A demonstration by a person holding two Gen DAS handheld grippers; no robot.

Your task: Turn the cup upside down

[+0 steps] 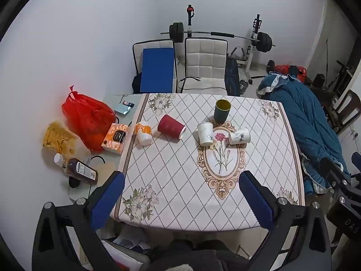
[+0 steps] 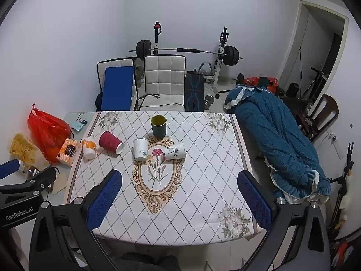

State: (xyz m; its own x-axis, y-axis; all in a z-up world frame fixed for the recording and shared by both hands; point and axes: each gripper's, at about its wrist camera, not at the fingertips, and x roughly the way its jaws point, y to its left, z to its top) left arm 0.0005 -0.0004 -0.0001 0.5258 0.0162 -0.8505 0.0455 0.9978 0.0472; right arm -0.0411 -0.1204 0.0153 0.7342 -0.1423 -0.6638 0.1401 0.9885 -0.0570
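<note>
Several cups sit on a table with a floral cloth. A dark green cup stands upright at the back. A white paper cup stands upright, tilted in the fisheye view. Another white cup and a red ribbed cup lie on their sides. An orange-and-white cup sits at the cloth's left edge. The same cups show in the right wrist view: green, white upright, white lying, red. My left gripper and right gripper are open, empty, above the table's near edge.
A red bag, a yellow bag, a tissue box and a sauce bottle lie left of the cloth. White chairs and a barbell rack stand behind. A blue blanket covers furniture at right.
</note>
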